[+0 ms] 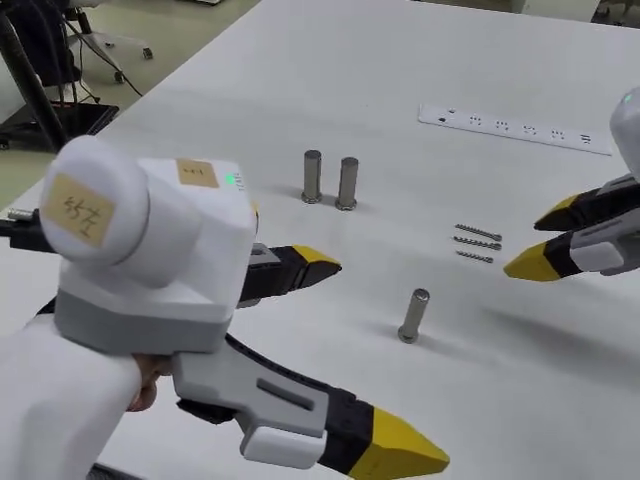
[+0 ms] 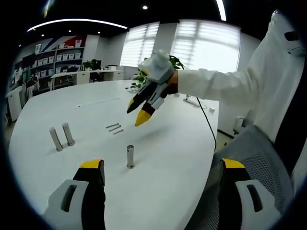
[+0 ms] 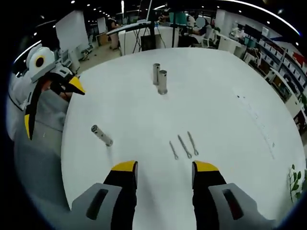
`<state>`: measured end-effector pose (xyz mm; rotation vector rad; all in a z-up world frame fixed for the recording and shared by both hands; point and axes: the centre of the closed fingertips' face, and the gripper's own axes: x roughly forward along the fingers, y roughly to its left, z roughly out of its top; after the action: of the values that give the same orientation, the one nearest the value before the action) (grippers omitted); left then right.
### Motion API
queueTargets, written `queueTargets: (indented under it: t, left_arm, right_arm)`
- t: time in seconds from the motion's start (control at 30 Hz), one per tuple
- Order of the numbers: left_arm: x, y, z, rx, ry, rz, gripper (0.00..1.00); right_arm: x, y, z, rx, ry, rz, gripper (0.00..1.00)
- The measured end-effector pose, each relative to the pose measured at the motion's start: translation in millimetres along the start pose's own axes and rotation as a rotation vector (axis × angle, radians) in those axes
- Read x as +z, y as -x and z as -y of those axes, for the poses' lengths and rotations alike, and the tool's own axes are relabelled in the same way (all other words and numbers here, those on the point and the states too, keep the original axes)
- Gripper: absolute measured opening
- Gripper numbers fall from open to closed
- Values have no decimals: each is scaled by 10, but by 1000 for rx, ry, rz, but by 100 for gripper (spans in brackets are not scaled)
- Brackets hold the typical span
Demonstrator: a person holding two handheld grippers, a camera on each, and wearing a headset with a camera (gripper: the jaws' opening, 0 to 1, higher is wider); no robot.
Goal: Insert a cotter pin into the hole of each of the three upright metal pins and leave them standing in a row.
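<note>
Two upright metal pins [image 1: 312, 176] [image 1: 347, 184] stand side by side on the white table. A third metal pin [image 1: 413, 315] stands alone nearer me, leaning slightly. Three cotter pins [image 1: 477, 243] lie flat in a small row. My right gripper [image 1: 525, 246] hovers open just right of the cotter pins [image 3: 183, 146], which lie just ahead of its jaws. My left gripper [image 1: 388, 362] is open and holds nothing, left of the lone pin [image 2: 130, 156].
A white power strip [image 1: 515, 128] lies at the far right of the table [image 1: 300, 80]. The table's left edge runs past a dark chair base [image 1: 60, 110] on the floor. A sleeve [image 2: 216, 81] carries the right gripper [image 2: 139, 112].
</note>
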<state>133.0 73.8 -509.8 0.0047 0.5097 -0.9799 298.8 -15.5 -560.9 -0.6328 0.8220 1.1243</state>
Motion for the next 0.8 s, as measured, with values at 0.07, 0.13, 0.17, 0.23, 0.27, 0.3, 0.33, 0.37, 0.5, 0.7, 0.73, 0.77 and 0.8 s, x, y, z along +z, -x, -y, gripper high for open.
queueTargets:
  t: [0.07, 0.13, 0.17, 0.23, 0.27, 0.3, 0.33, 0.37, 0.5, 0.7, 0.73, 0.77, 0.8]
  left_arm:
    - [2, -2, -4, 3, 5, 1, 99]
    - [-6, -3, -6, 5, 8, -3, 99]
    - [-18, -4, -15, 11, 5, -9, 99]
    - [-17, -6, -12, 10, -11, -6, 99]
    - [-14, -5, -10, 9, -11, -3, 99]
    - [-1, -5, 4, 4, -1, 5, 99]
    - [3, -3, 3, 4, 3, 7, 99]
    - [8, -3, 3, 5, 2, 10, 99]
    - [51, 4, 7, 4, 5, 34, 99]
    - [67, 12, 1, 5, 8, 46, 99]
    - [68, 13, -1, 6, 8, 47, 99]
    - [69, 14, -6, 8, 11, 48, 99]
    - [68, 14, -6, 8, 12, 47, 99]
  right_arm:
    - [18, -27, -34, 10, 9, -7, 40]
    - [46, -70, -51, 25, 30, -12, 37]
    - [58, -97, -54, 31, 34, -17, 36]
    - [69, -152, -55, 41, 51, -26, 35]
    - [69, -165, -52, 41, 53, -28, 33]
    - [50, -217, -35, 43, 63, -47, 32]
    - [43, -246, -27, 44, 67, -54, 31]
    - [35, -273, -19, 47, 67, -60, 30]
    - [-10, -373, -2, 57, 80, -96, 24]
    - [-60, -483, 15, 78, 91, -134, 17]
    - [-63, -491, 22, 77, 85, -136, 13]
    - [-52, -506, 28, 79, 84, -133, 12]
    - [-48, -514, 28, 81, 82, -134, 13]
